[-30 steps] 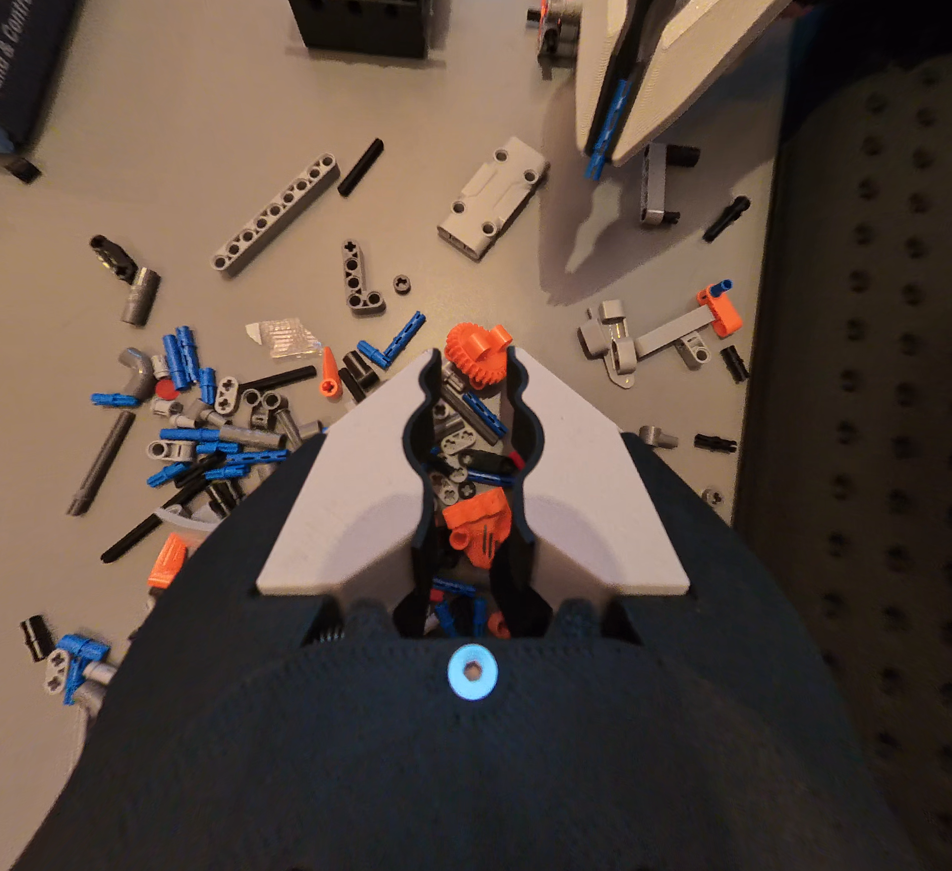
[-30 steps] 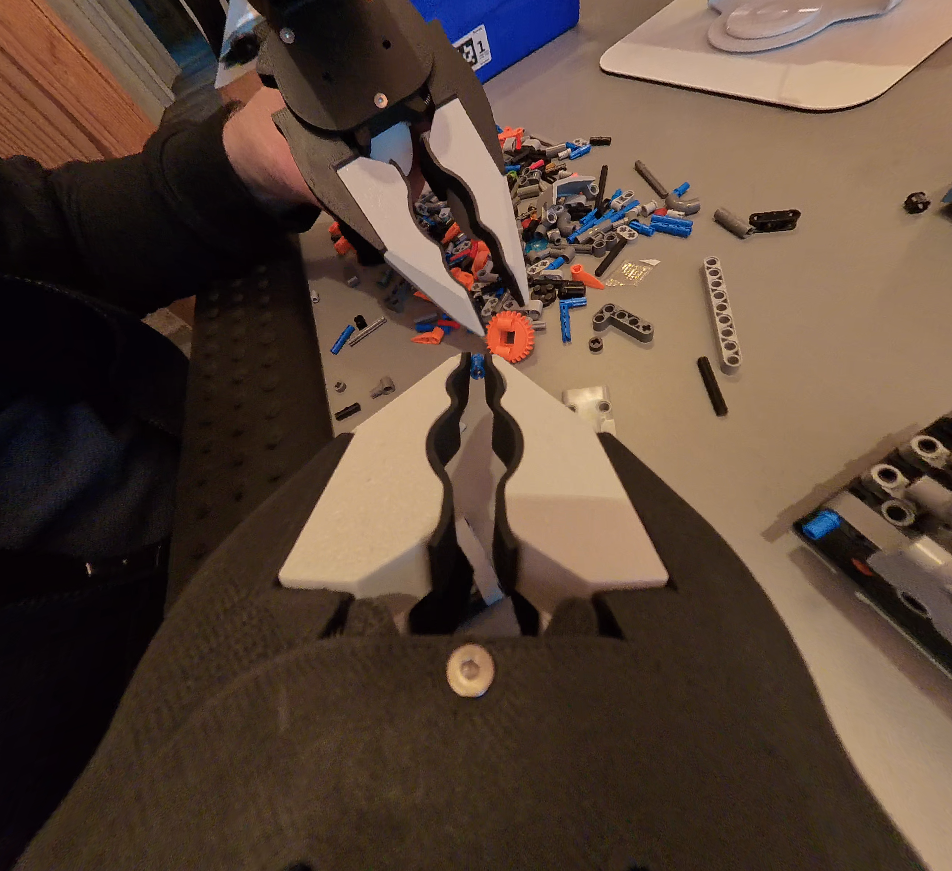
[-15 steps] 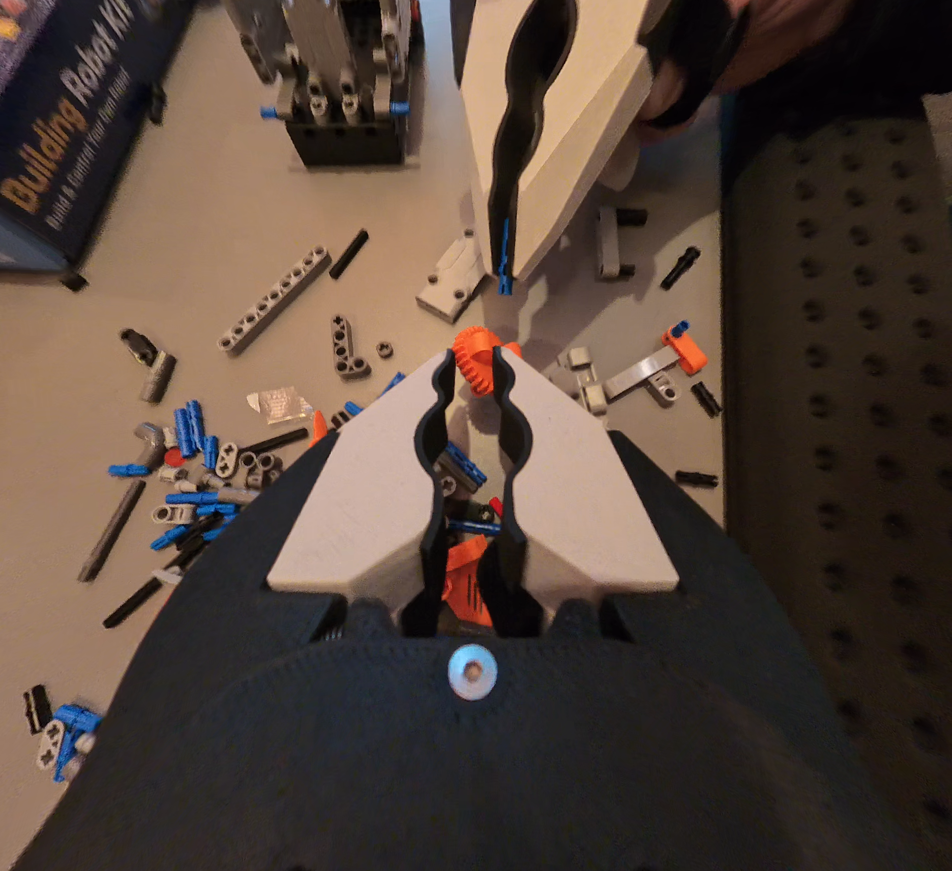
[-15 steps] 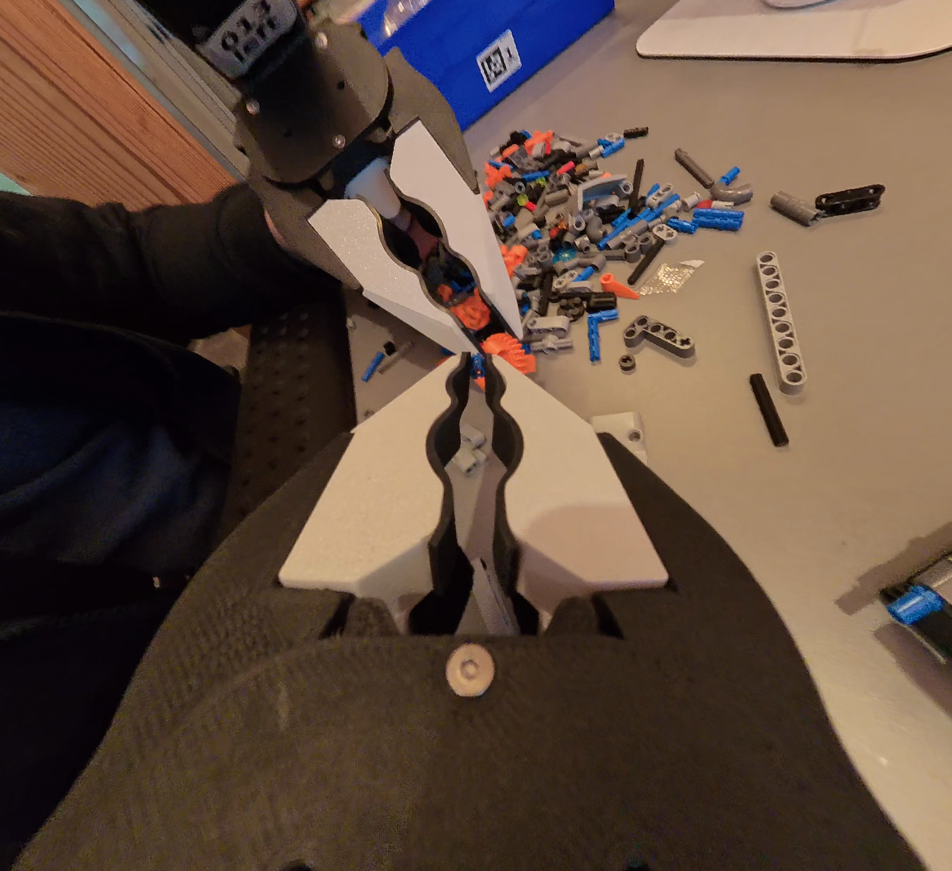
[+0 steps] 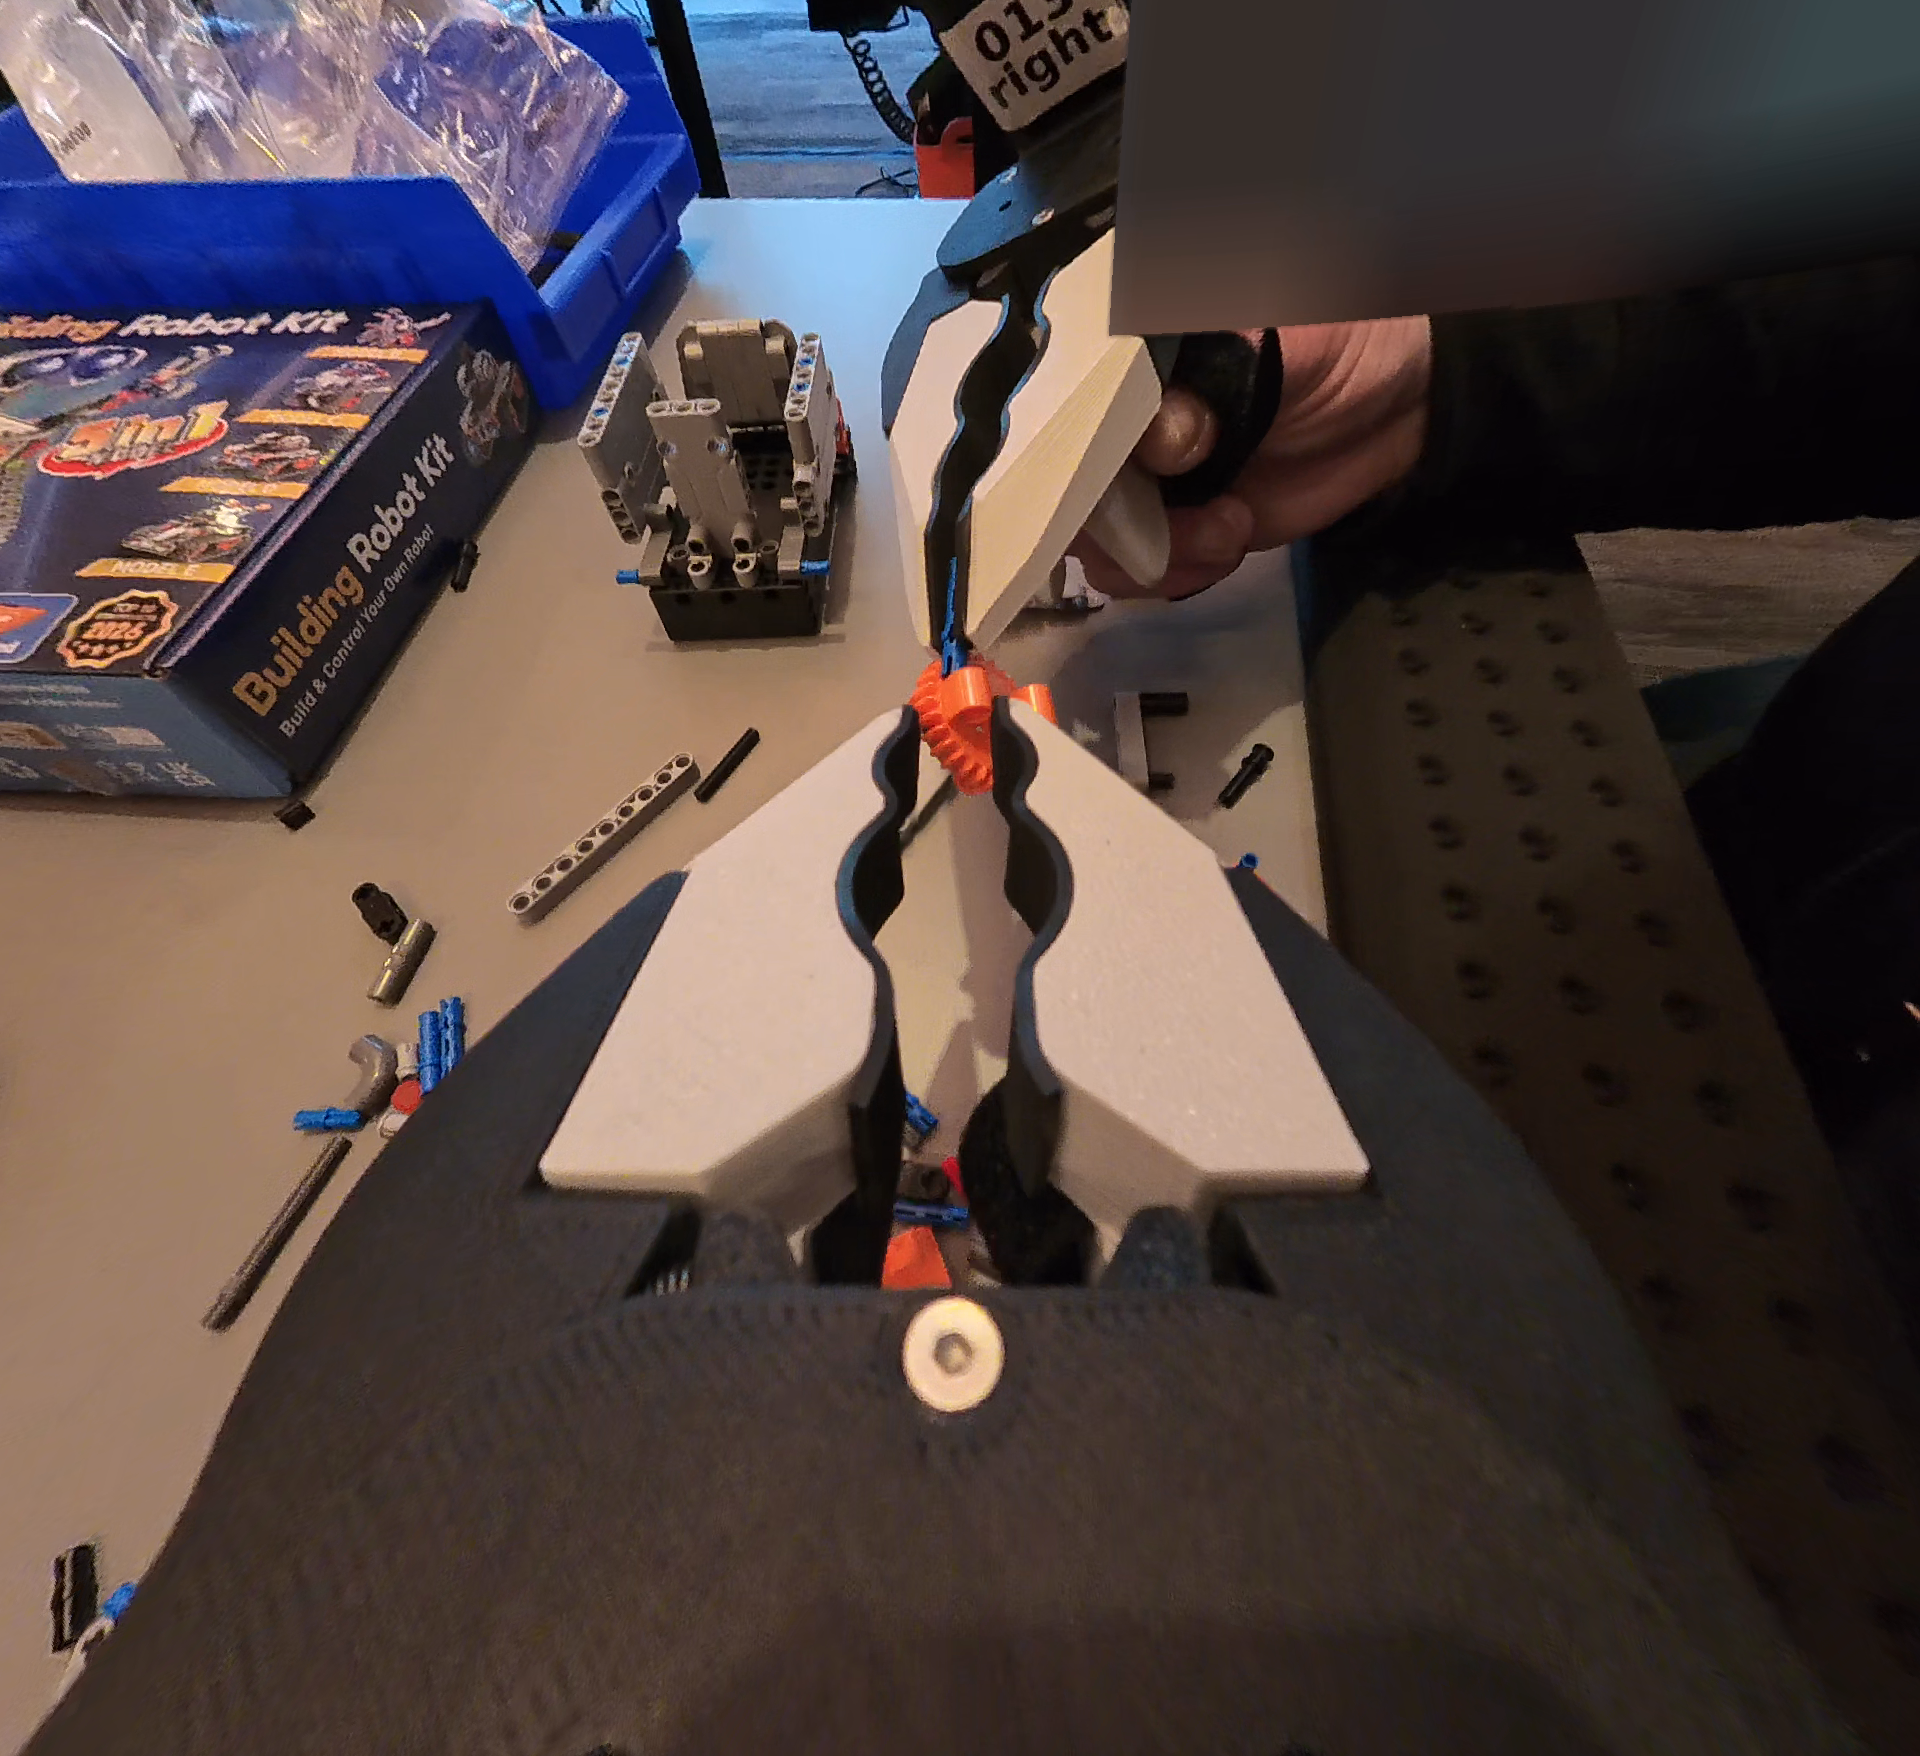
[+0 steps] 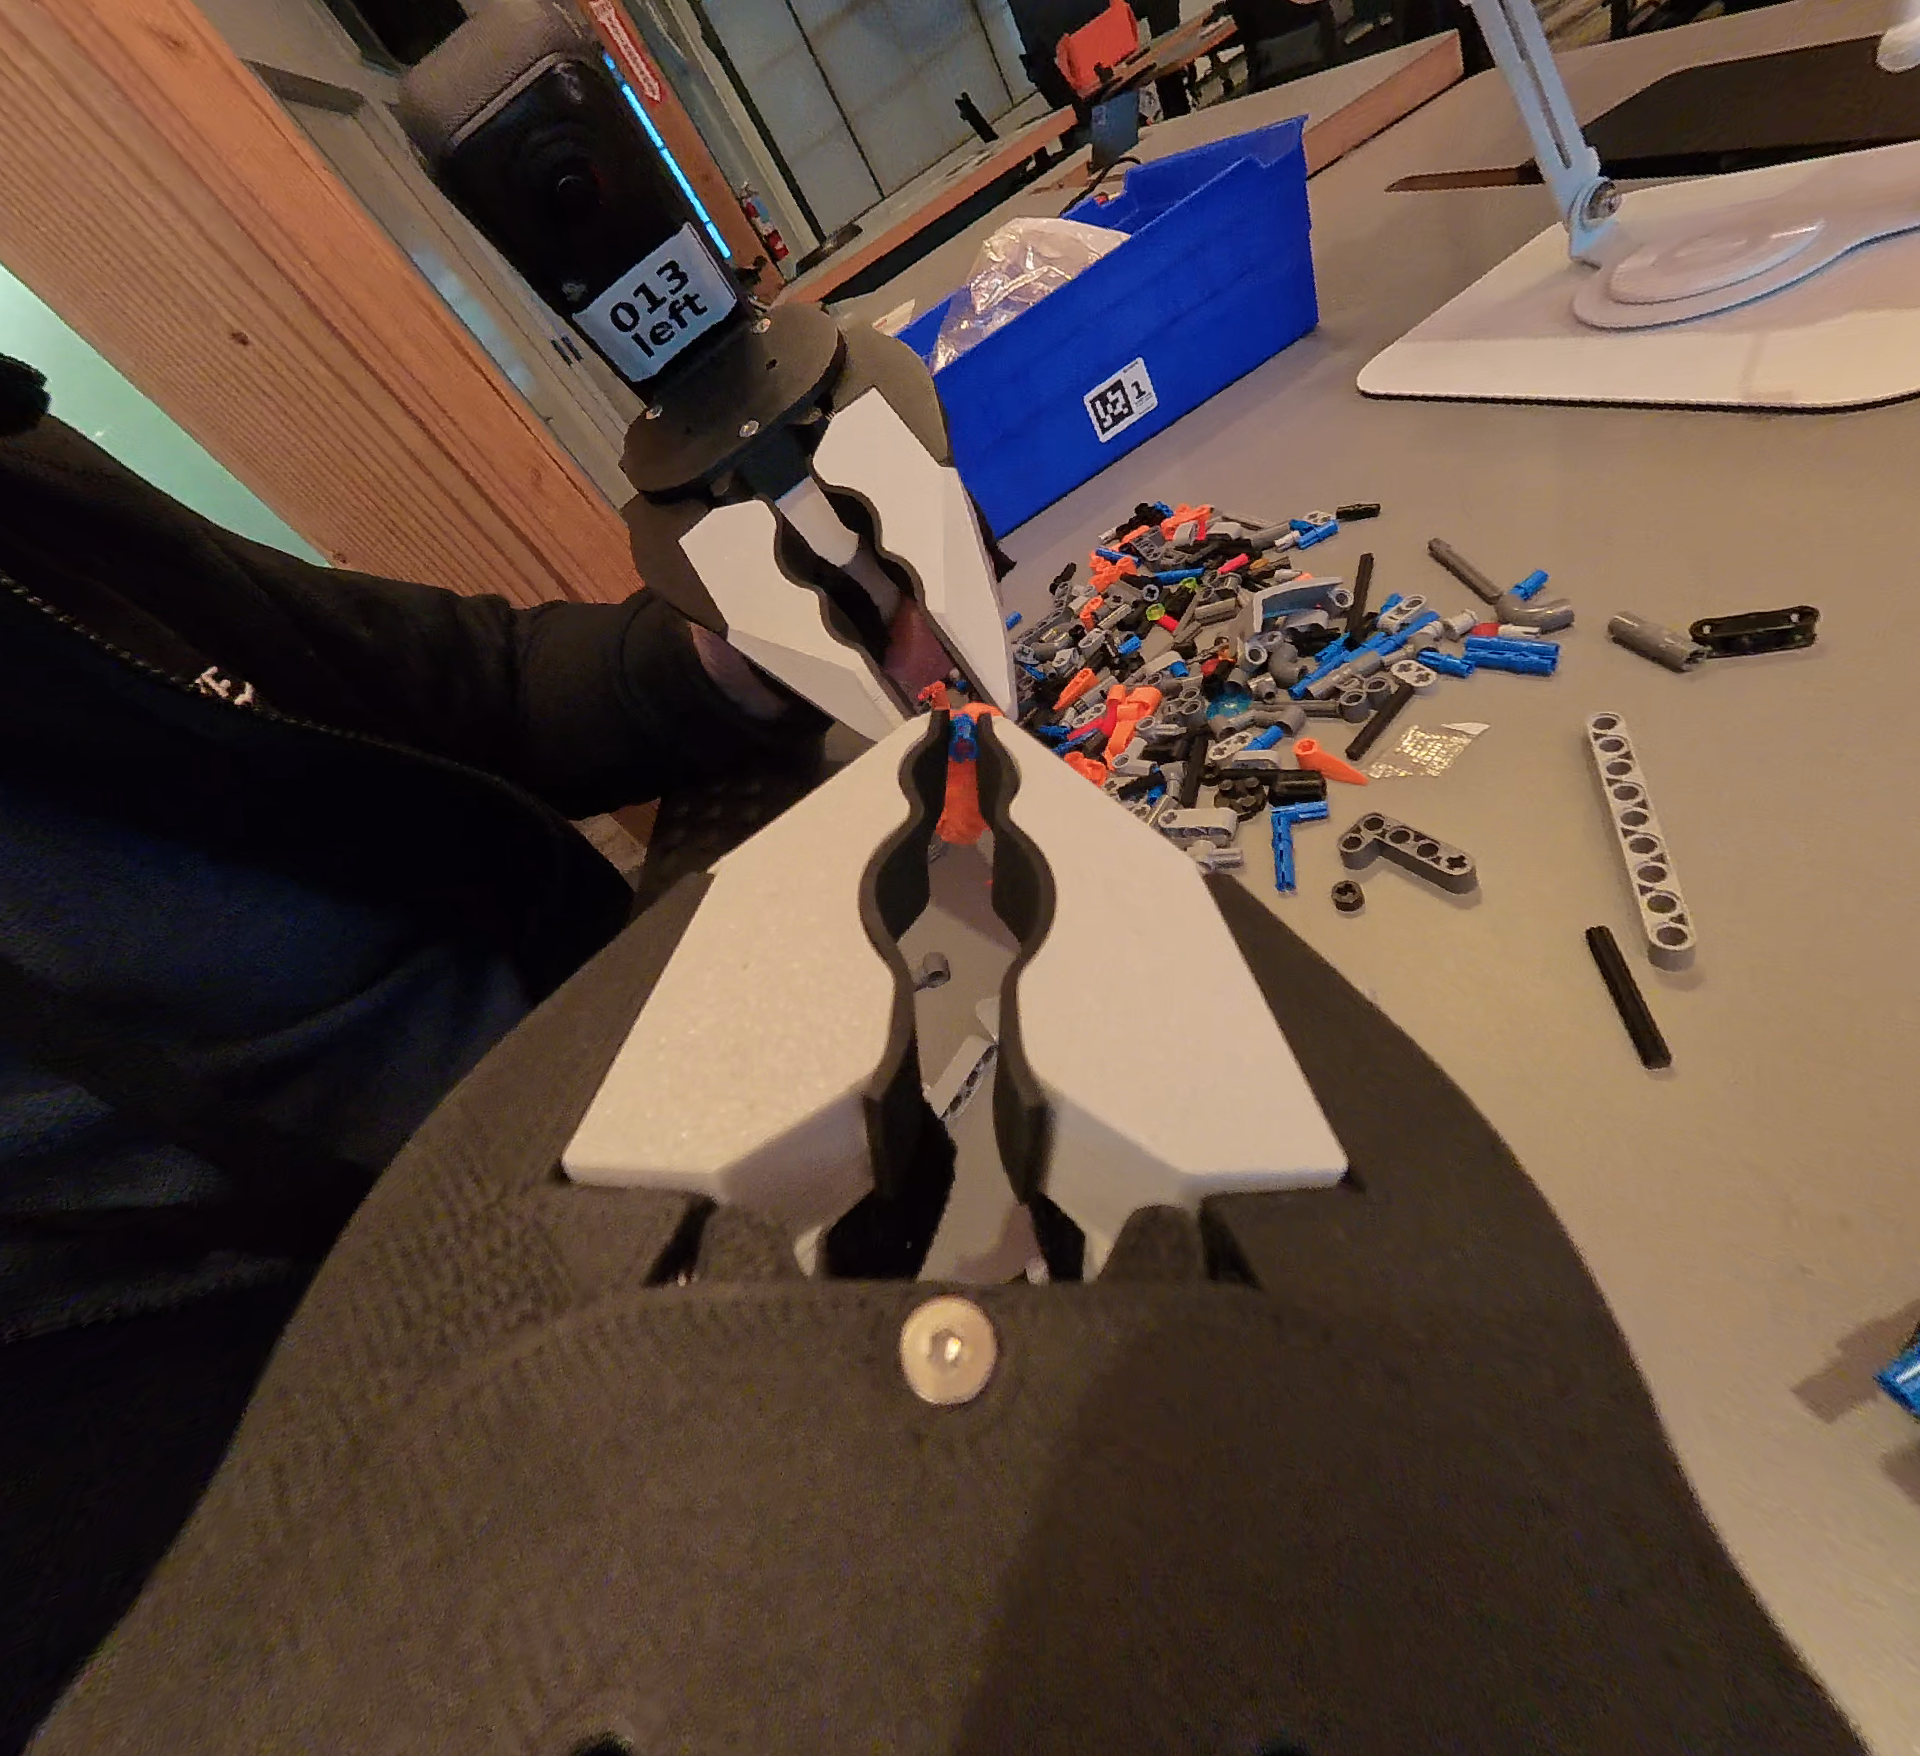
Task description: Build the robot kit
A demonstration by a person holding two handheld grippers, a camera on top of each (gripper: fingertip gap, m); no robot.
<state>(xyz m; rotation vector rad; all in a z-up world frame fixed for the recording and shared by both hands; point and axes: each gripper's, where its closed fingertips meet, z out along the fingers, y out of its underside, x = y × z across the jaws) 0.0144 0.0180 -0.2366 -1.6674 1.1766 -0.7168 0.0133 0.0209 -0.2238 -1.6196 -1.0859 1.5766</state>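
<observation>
My left gripper [image 5: 954, 719] is shut on an orange gear [image 5: 961, 730], held at its fingertips above the grey table [image 5: 499, 730]. My right gripper [image 5: 951, 641] comes in from above, shut on a small blue pin [image 5: 948, 631] whose end touches the gear's hub. In the right wrist view my right gripper [image 6: 961, 719] holds the blue pin [image 6: 964, 742] at its tips, with the orange gear [image 6: 958, 807] just beyond, seen between its jaws. The left gripper's white fingers [image 6: 790, 584] meet it tip to tip. A hand holds each gripper.
A pile of loose building parts [image 6: 1226, 667] lies on the table. A grey holed beam [image 5: 603, 839], a part-built grey and black model [image 5: 738, 480], a printed kit box [image 5: 208, 511], a blue bin [image 5: 312, 241] and a white stand base [image 6: 1662, 324] stand around. A black dimpled mat [image 5: 1507, 875] lies at the table's edge. Less than 4 cm separates the two grippers' tips.
My left gripper closed on the orange gear and lifted it off the table. My right gripper, holding the blue pin, moved in until the pin met the gear.
</observation>
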